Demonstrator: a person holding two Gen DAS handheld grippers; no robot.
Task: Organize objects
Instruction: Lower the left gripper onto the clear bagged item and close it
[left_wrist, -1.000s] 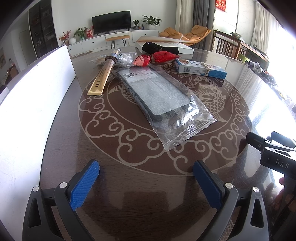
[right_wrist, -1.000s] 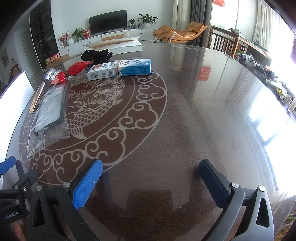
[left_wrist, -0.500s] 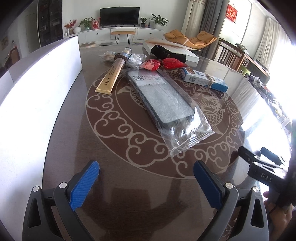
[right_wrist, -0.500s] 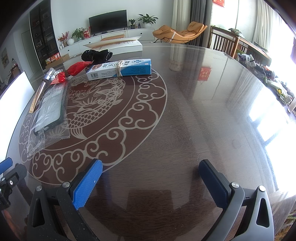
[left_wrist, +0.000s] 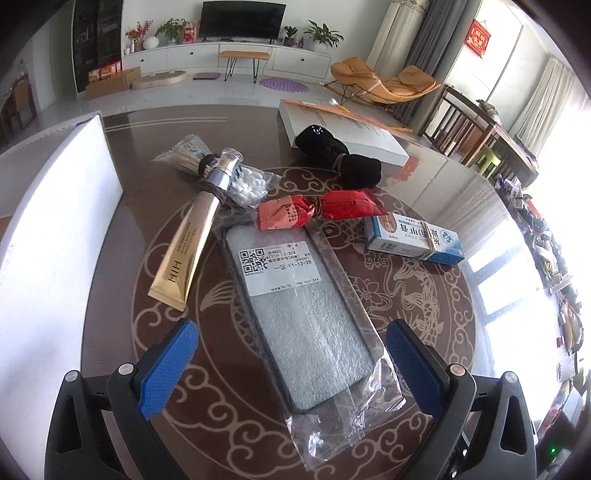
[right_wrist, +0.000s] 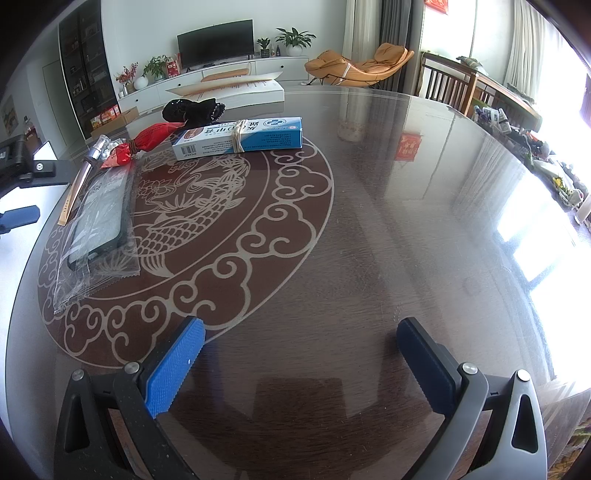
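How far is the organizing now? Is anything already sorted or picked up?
Nothing looks sorted yet. The gold tube, red packet, blue box, black bundle and bagged phone case all lie loose on the table. The left gripper is open astride the bagged case; the right gripper is open over bare table.

Six things lay on the round table, none in my claws.

The bagged phone case (left_wrist: 306, 325) lay flat at centre; the gold tube (left_wrist: 188, 247) at ten o'clock, across the cotton-swab bag (left_wrist: 236, 177); red packets (left_wrist: 317, 210) at twelve; black bundle (left_wrist: 340, 158) beyond; blue-white box (left_wrist: 413, 240), rubber-banded, at two.
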